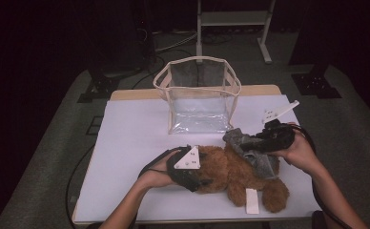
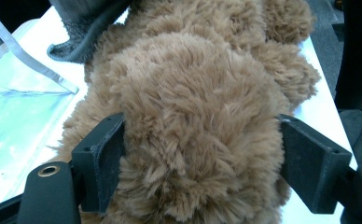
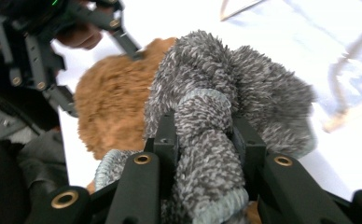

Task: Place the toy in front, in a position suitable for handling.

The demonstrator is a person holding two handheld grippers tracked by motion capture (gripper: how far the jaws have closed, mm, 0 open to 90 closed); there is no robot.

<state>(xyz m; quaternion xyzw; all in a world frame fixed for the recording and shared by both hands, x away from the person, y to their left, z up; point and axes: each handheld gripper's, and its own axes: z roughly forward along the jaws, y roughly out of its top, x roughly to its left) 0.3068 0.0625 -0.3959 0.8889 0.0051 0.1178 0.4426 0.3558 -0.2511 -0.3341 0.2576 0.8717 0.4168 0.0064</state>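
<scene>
Left gripper view: teddy bear face hidden, paw cropped.

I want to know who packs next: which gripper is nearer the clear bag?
Right. The right gripper, shut on the grey garment, sits just below the clear bag's front corner; the left gripper grips the teddy bear, farther away.

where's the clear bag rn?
High view: the clear bag stands upright and open at the table's far centre, just beyond the brown teddy bear and grey garment.
</scene>
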